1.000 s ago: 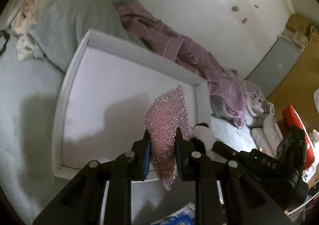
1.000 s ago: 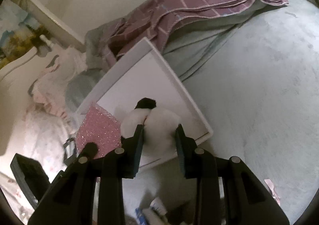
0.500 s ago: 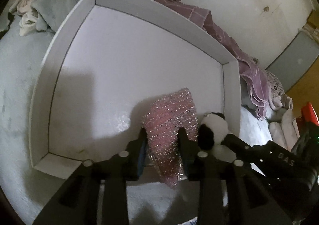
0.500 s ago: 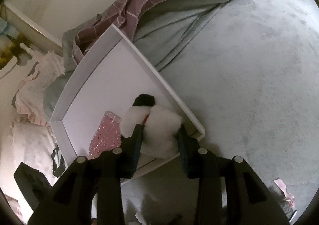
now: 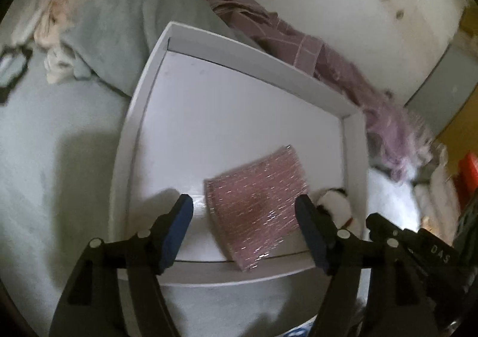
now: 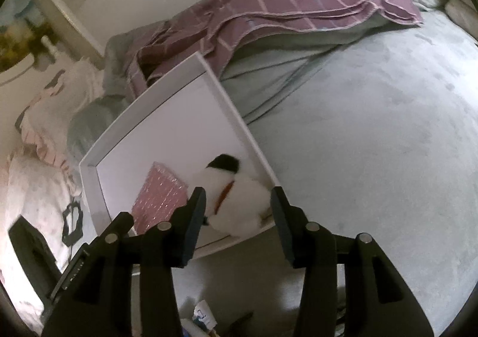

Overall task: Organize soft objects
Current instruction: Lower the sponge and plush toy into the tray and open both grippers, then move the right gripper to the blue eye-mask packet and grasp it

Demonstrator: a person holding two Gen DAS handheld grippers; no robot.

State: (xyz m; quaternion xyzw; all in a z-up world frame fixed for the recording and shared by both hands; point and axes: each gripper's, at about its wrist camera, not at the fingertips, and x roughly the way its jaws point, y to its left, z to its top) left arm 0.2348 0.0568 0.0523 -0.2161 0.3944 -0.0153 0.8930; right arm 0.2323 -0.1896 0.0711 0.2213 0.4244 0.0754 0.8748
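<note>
A shallow white tray (image 5: 143,92) lies on the pale green bed. A pink glittery pouch (image 5: 257,205) lies flat in its near part, one corner over the front rim. My left gripper (image 5: 243,228) is open just above and behind it, touching nothing. A white plush toy with a black ear (image 6: 236,196) lies in the tray's near right corner; it also shows in the left wrist view (image 5: 333,202). My right gripper (image 6: 237,217) is open, its fingers on either side of the plush. The tray (image 6: 209,74) and the pouch (image 6: 158,196) also show in the right wrist view.
A purple striped blanket (image 6: 283,2) and a grey-green blanket (image 5: 128,23) are bunched behind the tray. Pale frilly bedding (image 6: 44,116) lies to the left. Folded cloths and a red thing (image 5: 466,169) sit at the far right. Small packets (image 6: 203,316) lie below the right gripper.
Both grippers have opened. The pink pouch dropped flat into the tray and the plush toy came to rest in the tray's corner. Both grippers pulled back slightly.
</note>
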